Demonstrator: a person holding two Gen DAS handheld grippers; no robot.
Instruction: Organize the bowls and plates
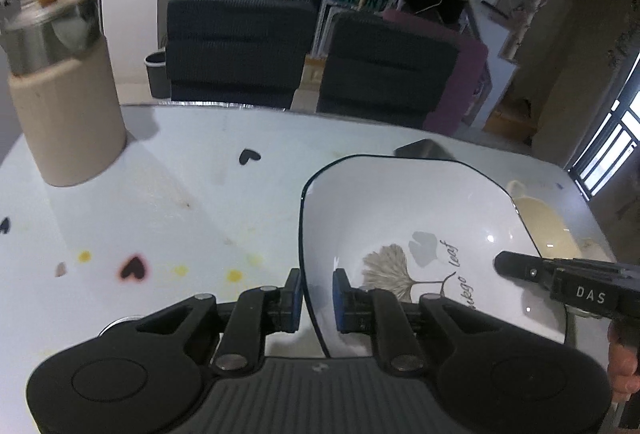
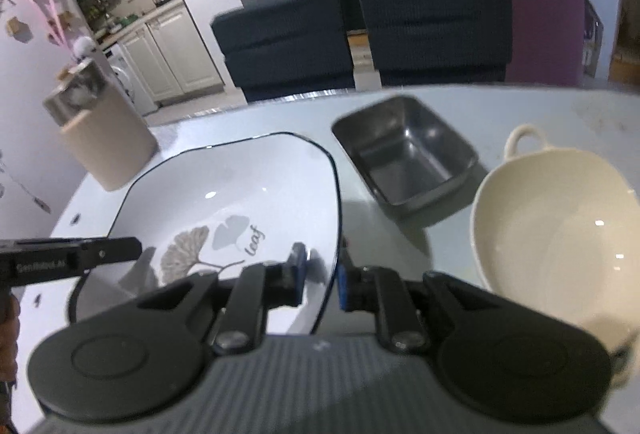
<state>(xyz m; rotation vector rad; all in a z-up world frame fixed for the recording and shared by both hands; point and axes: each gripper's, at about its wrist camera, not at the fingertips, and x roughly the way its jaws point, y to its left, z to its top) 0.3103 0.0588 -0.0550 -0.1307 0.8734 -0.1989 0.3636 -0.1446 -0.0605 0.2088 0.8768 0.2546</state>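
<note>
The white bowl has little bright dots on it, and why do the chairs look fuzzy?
Right wrist view: the dots on the white bowl are lamp glare; the chairs are blurred. Left wrist view: same glare dots, and the table edge bends from the fisheye lens.

My left gripper [image 1: 316, 300] is black with blue pads [image 1: 341, 298], silver screws and a ribbed grey base at bottom centre. The right gripper [image 2: 322, 276] looks the same; "DAS" label on its side.
</note>
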